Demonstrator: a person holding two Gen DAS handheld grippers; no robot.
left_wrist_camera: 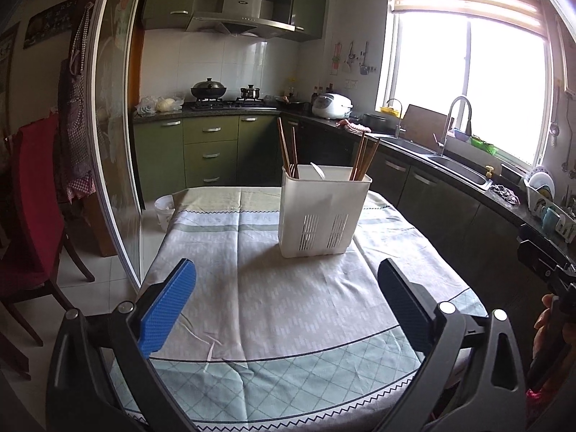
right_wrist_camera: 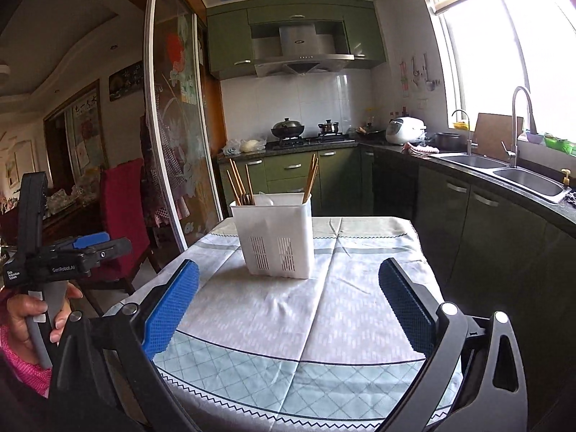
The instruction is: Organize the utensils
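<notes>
A white plastic utensil holder [left_wrist_camera: 324,212] [right_wrist_camera: 275,235] stands upright on the far part of the cloth-covered table [left_wrist_camera: 273,316] [right_wrist_camera: 324,316]. Brown chopsticks [left_wrist_camera: 288,151] [right_wrist_camera: 241,183] lean in its left compartment, more chopsticks [left_wrist_camera: 365,158] [right_wrist_camera: 310,178] in its right one, and a white spoon [left_wrist_camera: 318,171] sits in the middle. My left gripper [left_wrist_camera: 286,277] hangs wide open over the near cloth, short of the holder, with nothing between its fingers. My right gripper [right_wrist_camera: 288,277] is likewise wide open and empty, the holder ahead and slightly left.
A red-covered chair [left_wrist_camera: 32,194] [right_wrist_camera: 124,212] stands left of the table beside a sliding glass door [left_wrist_camera: 115,126]. A white bin [left_wrist_camera: 165,210] sits on the floor. Green cabinets, stove and sink counter [left_wrist_camera: 457,169] [right_wrist_camera: 522,180] run behind and right. A hand [right_wrist_camera: 21,313] holds the left gripper's handle at left.
</notes>
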